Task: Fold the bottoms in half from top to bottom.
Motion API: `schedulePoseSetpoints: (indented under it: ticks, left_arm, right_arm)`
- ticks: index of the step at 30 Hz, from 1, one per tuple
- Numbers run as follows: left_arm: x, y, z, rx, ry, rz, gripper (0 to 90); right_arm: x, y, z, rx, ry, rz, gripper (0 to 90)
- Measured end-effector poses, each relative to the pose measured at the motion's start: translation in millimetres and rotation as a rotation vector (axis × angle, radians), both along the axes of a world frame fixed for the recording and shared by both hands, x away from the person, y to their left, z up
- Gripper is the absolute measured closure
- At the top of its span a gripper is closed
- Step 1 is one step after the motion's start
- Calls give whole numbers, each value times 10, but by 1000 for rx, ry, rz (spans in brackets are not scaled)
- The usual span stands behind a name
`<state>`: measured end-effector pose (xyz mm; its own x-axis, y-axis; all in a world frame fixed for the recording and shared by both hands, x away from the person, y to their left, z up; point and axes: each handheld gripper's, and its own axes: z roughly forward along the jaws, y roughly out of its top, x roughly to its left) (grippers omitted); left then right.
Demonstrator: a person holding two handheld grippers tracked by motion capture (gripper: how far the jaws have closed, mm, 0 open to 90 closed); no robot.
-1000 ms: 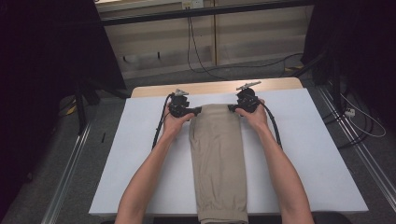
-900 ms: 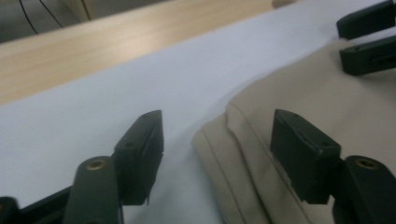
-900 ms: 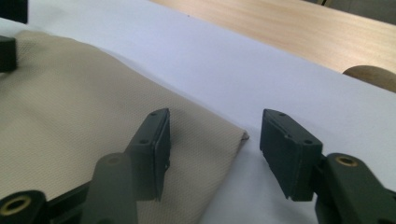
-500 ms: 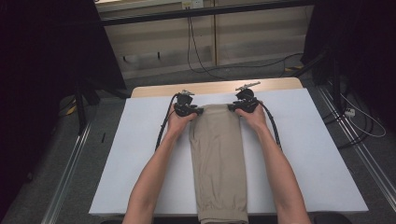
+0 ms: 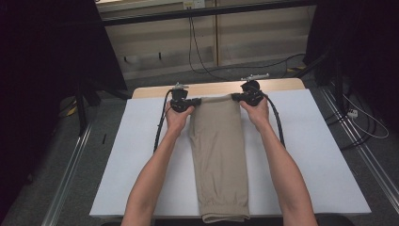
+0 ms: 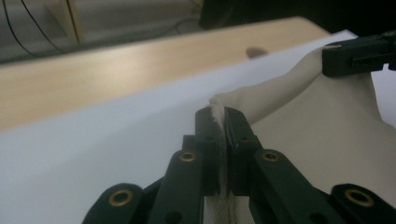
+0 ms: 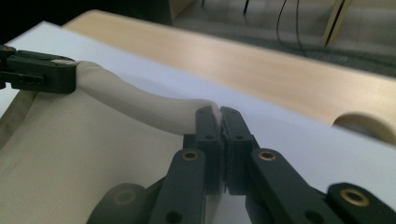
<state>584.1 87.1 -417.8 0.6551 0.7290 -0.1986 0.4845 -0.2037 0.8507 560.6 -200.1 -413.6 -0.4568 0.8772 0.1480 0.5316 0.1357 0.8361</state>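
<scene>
White sheeting [image 5: 141, 155] covers the table, with a strip of bare wood [image 5: 211, 88] along its far edge and grey floor with dark cables beyond. On the sheet lies a folded beige garment [image 5: 219, 155], a long narrow band that runs from the near edge, between the person's forearms, up to the far side. Its far end is lifted a little off the sheet and stretched between the two tools. The left gripper [image 5: 193, 101] has just been closing and now pinches the far left corner of the cloth; in the left gripper view the jaws stand nearly together with a thin edge of fabric [image 6: 217, 116] clamped between them. The right gripper [image 5: 235, 97] has likewise just been closing and now grips the far right corner, the cloth's fold [image 7: 154, 112] running into its jaws in the right gripper view. Each view shows the other gripper holding the opposite corner.
</scene>
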Motion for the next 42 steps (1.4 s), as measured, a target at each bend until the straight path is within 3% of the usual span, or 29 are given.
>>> schedulePoseSetpoints:
  ticks: [4,6,8,9,10,12,14,18,22,24,26,28,30,32,33,37,39,42]
  left_arm:
    - [67,4,229,-26,-48,21,858]
    - [91,4,400,-11,-95,7,858]
    - [75,21,550,-44,-117,5,857]
    - [57,36,588,-67,-123,0,858]
    - [40,49,604,-62,-126,-2,857]
    - [-23,89,601,-61,-126,-16,857]
    - [-114,122,580,-86,-128,-39,857]
    - [-356,164,520,-79,-155,-70,856]
    - [-631,244,527,-97,-184,-99,855]
    - [-799,278,549,-76,-207,-116,853]
    - [-982,306,559,-79,-208,-138,853]
    - [-1152,324,566,-64,-216,-172,853]
    - [-1354,357,569,-51,-218,-202,852]
    - [-1581,412,556,-71,-224,-237,851]
    - [-1675,430,545,-62,-227,-251,851]
    - [-2042,480,431,-58,-200,-311,851]
    - [-2212,476,339,-11,-180,-338,850]
    - [-2409,480,187,23,-146,-387,848]
  right_arm:
    - [44,32,252,23,-54,-16,876]
    - [66,41,377,23,-82,-22,876]
    - [74,32,558,48,-120,-19,876]
    - [69,20,618,63,-131,-15,876]
    - [57,6,655,68,-139,-14,876]
    - [9,-16,673,85,-137,-1,877]
    - [-69,-5,654,79,-133,18,876]
    - [-287,21,627,36,-144,74,876]
    - [-574,4,641,53,-161,110,876]
    - [-719,-1,636,32,-171,135,876]
    - [-926,-7,603,27,-177,164,876]
    - [-1127,-21,565,59,-176,181,876]
    - [-1309,-22,533,49,-180,199,875]
    - [-1548,-33,495,62,-178,230,876]
    - [-1654,-33,475,53,-182,245,875]
    - [-2017,-68,352,70,-157,276,875]
    - [-2157,-83,274,77,-146,288,874]
    - [-2399,-75,77,70,-93,309,871]
